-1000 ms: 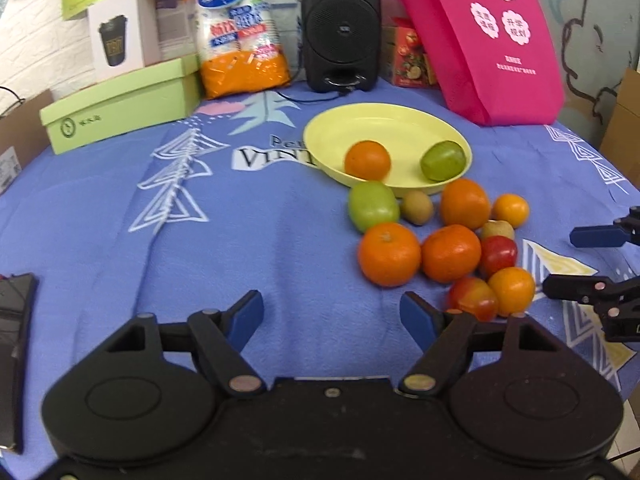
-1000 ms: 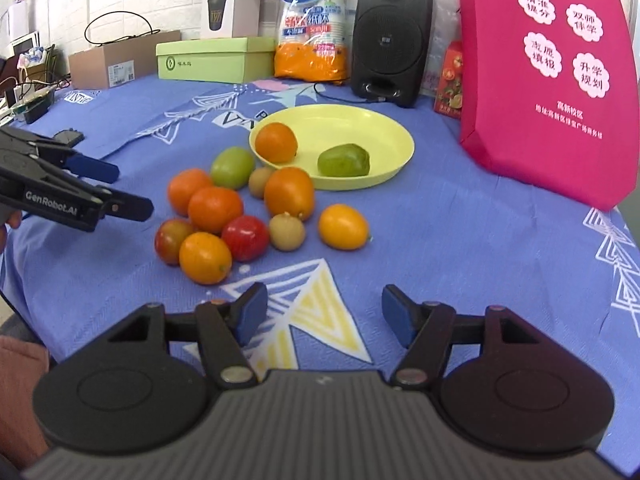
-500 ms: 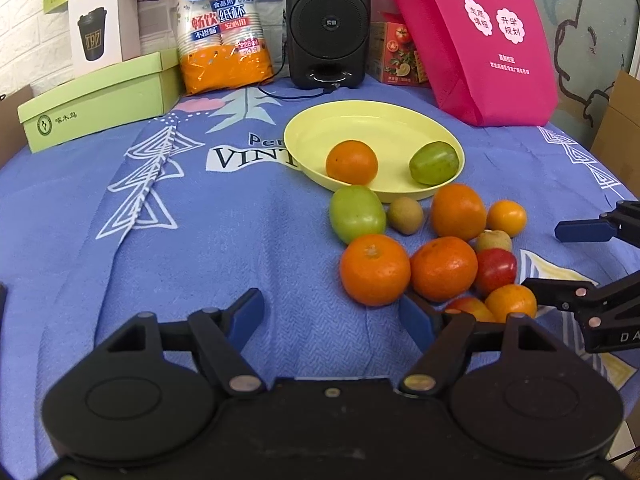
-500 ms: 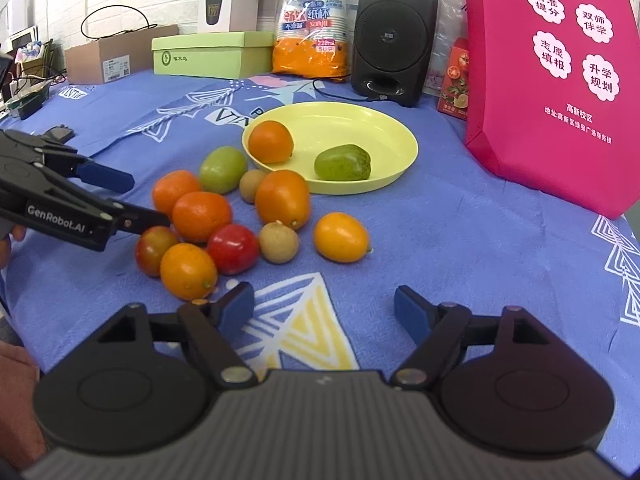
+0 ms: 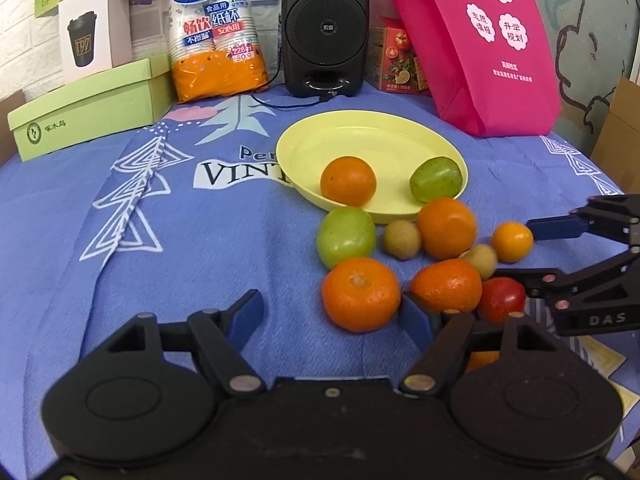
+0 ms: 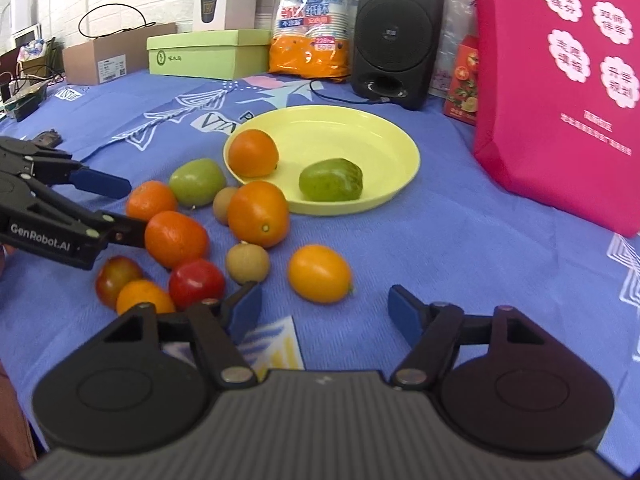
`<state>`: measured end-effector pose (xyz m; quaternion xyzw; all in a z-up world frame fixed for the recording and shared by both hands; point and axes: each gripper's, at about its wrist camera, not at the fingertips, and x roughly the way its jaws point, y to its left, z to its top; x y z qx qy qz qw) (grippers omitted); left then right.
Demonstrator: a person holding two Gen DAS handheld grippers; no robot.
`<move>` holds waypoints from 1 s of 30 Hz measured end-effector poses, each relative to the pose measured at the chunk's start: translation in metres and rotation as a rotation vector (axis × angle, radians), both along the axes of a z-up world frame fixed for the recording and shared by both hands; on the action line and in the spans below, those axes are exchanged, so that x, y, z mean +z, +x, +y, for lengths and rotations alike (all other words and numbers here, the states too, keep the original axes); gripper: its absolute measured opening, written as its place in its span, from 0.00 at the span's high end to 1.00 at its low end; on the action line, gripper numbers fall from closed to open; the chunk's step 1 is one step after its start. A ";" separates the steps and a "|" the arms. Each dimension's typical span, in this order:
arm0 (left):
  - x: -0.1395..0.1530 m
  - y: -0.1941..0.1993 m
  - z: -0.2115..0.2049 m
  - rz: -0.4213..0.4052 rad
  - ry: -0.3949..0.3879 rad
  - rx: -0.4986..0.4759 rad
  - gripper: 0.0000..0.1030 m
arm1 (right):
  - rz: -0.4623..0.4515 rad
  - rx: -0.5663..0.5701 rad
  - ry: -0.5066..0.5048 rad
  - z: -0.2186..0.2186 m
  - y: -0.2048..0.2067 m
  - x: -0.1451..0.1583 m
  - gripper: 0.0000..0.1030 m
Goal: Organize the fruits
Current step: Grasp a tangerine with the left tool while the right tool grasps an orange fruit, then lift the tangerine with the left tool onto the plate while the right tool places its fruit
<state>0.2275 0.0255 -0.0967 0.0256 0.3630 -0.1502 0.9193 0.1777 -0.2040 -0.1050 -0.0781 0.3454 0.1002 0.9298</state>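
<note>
A yellow plate [image 5: 360,136] [image 6: 360,132] holds an orange [image 5: 348,181] and a green fruit [image 5: 436,179]. In front of it on the blue cloth lies a cluster of fruit: mandarins, a green fruit [image 5: 346,236], brown kiwis and red tomatoes. My left gripper [image 5: 332,312] [image 6: 120,208] is open, its jaws closing, with a mandarin [image 5: 360,294] just ahead between the tips and untouched. The jaws of my right gripper [image 6: 326,306] [image 5: 532,252] are also closing, still open, around a small orange fruit [image 6: 320,274] that the pads do not press.
Along the back stand a black speaker [image 5: 325,28] with its cable, a pack of paper cups [image 5: 216,36], a green box [image 5: 88,112], a white box [image 5: 96,28] and a pink bag [image 5: 488,48]. A cardboard box [image 6: 108,60] sits far left.
Both grippers have come forward to the fruit cluster. The mandarin now lies between the left tips and the small orange fruit between the right tips. The right jaws widened, then narrowed.
</note>
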 end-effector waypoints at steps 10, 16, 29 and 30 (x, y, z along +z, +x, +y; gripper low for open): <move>-0.001 0.002 0.000 0.024 -0.059 -0.048 0.61 | 0.007 0.054 0.036 0.010 0.008 -0.001 0.67; 0.003 -0.007 0.007 0.024 -0.077 -0.047 0.62 | 0.001 0.048 0.045 0.011 -0.003 0.002 0.68; 0.034 -0.011 0.017 -0.037 -0.102 -0.049 0.62 | -0.031 0.010 0.040 -0.001 -0.015 0.015 0.68; 0.036 -0.006 0.017 -0.037 -0.107 -0.048 0.62 | -0.039 0.012 0.042 -0.001 -0.012 0.018 0.68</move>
